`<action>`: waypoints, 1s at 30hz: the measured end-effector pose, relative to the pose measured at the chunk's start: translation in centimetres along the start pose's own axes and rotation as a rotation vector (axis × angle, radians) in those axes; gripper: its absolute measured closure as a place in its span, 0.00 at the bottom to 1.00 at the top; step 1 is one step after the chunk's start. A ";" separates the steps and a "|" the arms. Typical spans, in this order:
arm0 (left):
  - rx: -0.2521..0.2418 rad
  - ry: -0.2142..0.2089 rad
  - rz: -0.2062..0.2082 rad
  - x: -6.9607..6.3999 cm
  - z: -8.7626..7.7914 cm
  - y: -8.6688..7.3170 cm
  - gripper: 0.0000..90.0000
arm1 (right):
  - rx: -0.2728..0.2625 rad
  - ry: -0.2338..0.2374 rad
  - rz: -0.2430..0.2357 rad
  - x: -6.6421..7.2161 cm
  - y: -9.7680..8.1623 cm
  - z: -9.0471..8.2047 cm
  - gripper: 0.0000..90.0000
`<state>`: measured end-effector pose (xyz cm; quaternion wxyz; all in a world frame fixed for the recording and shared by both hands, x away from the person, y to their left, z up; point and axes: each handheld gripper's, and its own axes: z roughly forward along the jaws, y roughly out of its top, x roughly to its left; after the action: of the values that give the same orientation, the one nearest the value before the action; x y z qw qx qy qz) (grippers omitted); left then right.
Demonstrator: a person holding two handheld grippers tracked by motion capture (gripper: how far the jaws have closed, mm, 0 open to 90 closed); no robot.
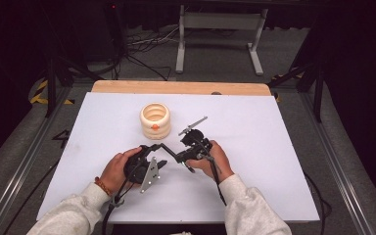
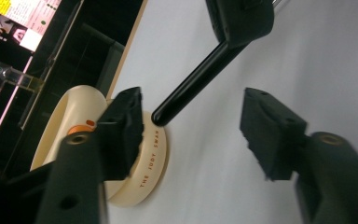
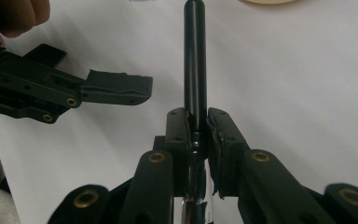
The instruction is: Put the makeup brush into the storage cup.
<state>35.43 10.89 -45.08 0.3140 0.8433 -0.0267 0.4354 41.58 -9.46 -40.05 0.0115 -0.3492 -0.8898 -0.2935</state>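
Clamped on the silvery end of a black pen, the right gripper offers its tip toward the left gripper, whose parted jaws flank it without touching, seemingly for a handover. Behind them, nearer the white table's far edge, sits a cream ribbed holder marked "THE JUDY SWAN".

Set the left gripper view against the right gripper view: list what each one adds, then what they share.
Left gripper view: the cream ring with its orange dot and the lettering on its base, plus the wooden table edge. Right gripper view: the right tongs shut on the black rod, a silvery part between them, and a fingertip. Shared: the black rod, the white table and the open left tongs.
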 end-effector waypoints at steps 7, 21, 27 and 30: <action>0.044 0.007 0.099 -0.4 0.0 0.4 0.60 | 0.049 -0.017 -0.023 0.9 1.1 1.0 0.89; 0.126 0.017 0.274 -1.6 0.4 1.2 0.86 | 0.097 -0.034 -0.033 1.3 1.7 1.9 0.89; 0.160 0.050 0.316 -2.1 0.6 1.3 0.88 | 0.101 -0.047 -0.037 1.4 1.9 2.1 0.89; 0.158 0.056 0.316 -2.0 0.6 1.2 0.85 | 0.106 -0.053 -0.045 1.5 2.0 2.1 0.89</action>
<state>34.27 9.11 -46.24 0.1748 0.8382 -0.1158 0.5034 42.08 -6.31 -40.44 -0.0003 -0.3358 -0.9117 -0.2367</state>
